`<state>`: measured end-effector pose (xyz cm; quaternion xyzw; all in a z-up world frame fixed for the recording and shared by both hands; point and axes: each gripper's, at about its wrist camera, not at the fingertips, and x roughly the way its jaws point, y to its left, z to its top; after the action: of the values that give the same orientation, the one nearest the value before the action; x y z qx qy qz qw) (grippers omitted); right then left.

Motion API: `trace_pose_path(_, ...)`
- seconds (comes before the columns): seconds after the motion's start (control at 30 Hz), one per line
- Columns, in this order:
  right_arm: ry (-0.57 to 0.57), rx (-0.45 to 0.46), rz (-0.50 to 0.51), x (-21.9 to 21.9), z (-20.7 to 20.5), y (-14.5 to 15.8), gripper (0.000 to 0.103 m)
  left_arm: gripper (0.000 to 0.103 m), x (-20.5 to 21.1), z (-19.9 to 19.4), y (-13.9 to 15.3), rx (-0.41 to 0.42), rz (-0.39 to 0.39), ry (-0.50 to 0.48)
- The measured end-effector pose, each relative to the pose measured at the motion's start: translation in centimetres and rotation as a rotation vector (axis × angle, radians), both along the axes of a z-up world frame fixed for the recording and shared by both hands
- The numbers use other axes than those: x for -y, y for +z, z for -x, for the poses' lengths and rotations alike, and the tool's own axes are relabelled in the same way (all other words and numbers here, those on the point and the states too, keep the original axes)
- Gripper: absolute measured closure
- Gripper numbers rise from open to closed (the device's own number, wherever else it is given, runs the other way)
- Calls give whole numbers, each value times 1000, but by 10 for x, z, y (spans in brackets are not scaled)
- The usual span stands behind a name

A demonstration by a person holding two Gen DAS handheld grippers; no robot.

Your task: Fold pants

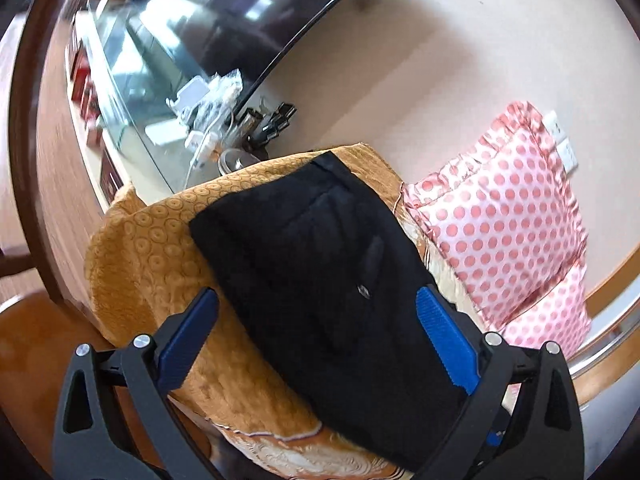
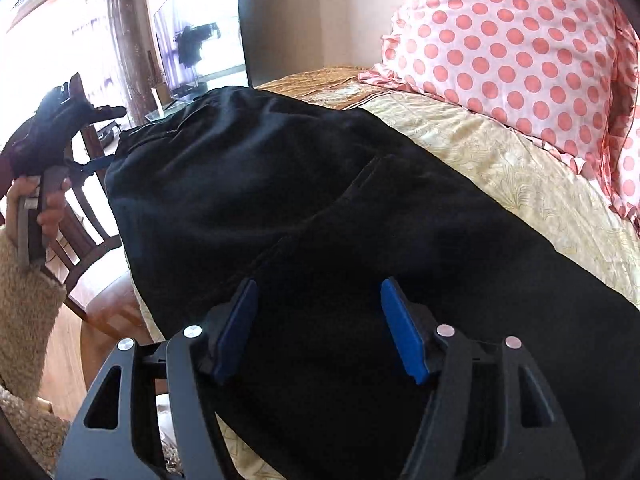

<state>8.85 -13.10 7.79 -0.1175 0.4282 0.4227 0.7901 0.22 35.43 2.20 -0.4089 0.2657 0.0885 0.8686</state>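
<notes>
**Pants look folded down; both jaws released**

Pants (image 2: 320, 208) lie as a compact black bundle on the bed (image 2: 500, 168), spreading ahead of and beneath the right gripper (image 2: 316, 328), and between and ahead of the left gripper (image 1: 316, 344). Judging by the doubled layers and short outline, most of the folding seems finished; whether another fold or only smoothing is left I cannot tell. A spotted pillow (image 2: 520, 40) sits beyond the jaws, to their right. Left jaws stand wide apart, pressing nothing. Right jaws are parted above the cloth, gripping nothing.
</notes>
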Motion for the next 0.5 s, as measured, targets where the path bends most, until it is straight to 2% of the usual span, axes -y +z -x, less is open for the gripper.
trace_pose_path(0.13,-2,-2,-3,-1,-1,0,34,5,-11,-7,-3,-5,30,10)
trace_pose_path(0.37,-12,-7,-16,3,-2,-1,32,5,-16,-22,-3,-24,39,9)
trace_pose_path(0.5,-15,-9,-18,2,-2,-1,31,15,-2,-21,-6,-2,74,-66)
